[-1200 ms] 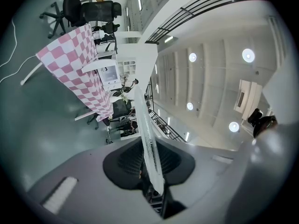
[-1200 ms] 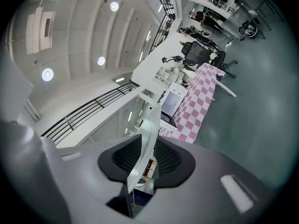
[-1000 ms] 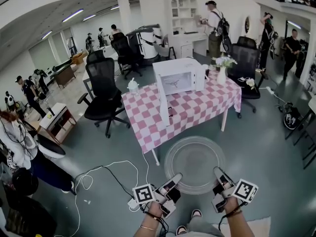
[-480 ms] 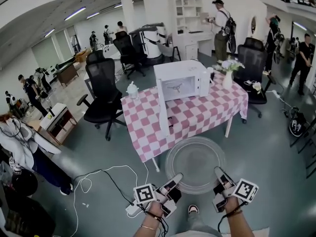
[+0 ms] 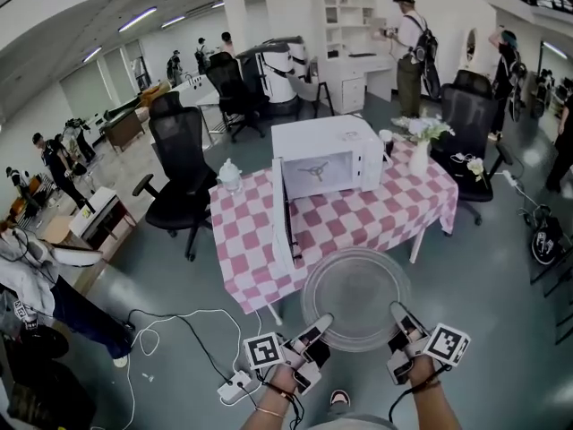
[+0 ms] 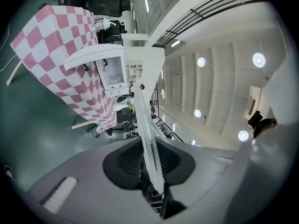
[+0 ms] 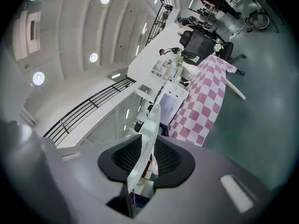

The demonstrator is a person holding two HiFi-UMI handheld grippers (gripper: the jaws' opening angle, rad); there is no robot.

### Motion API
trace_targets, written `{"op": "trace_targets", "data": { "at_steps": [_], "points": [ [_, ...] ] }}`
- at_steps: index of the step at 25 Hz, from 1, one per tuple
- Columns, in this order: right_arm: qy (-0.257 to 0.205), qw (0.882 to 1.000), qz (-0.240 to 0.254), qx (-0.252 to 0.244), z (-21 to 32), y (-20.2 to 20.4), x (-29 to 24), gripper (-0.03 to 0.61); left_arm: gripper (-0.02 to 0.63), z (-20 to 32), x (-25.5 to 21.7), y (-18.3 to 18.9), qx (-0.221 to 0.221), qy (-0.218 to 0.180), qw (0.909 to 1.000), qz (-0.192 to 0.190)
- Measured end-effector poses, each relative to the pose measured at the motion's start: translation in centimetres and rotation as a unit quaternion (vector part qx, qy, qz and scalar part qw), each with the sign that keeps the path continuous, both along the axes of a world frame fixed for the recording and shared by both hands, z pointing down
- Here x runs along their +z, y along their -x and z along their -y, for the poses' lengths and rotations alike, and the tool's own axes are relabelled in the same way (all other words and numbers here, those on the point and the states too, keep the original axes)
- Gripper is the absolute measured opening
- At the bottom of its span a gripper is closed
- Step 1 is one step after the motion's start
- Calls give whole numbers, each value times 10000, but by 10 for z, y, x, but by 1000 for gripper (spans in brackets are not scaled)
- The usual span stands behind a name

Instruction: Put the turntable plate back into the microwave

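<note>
Clear glass, round and flat — the turntable plate (image 5: 355, 298), carried level above the grey-green floor (image 5: 501, 330), well short of the white microwave (image 5: 327, 155) on the pink-and-white checked table (image 5: 385, 213). Pinched by its near rim on both sides: left gripper (image 5: 315, 328) clamped on the left edge, right gripper (image 5: 400, 317) clamped on the right. Likely to slip or twist out of such thin edge grips if tilted unevenly — or to clip the microwave's open white door (image 5: 285, 218) if brought in off-centre.

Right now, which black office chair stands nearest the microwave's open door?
The chair left of the table, by the open door. Another chair stands farther back, a third beyond the table's right end.
</note>
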State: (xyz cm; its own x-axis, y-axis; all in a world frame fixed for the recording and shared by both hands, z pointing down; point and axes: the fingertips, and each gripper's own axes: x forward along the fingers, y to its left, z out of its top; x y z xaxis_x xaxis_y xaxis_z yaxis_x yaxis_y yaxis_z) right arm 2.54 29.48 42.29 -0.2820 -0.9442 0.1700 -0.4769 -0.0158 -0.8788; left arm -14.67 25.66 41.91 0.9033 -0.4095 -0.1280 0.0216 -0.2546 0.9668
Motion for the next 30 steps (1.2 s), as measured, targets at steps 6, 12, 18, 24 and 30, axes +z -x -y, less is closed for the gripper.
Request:
{"op": "trace_targets", "data": {
  "at_steps": [6,12,18,24,30],
  "points": [
    [39,10000,72,-50,41,-35,5,91,48,40,1,-35,50,-19,9998,170],
    [117,9997,208,-110,74,-56,10,91,49,70,5,-56,-51,9,9996,276],
    [119,9996,221,-129,104,-72,14,91,49,98,8,-71,-88,62,9994,316],
    [194,9997,168,-47,149,-95,21,91,49,143,19,-93,-136,103,9994,308],
    [172,9995,-34,-255,216,-114,20,91,50,205,20,-112,-207,156,9995,160]
  ]
}}
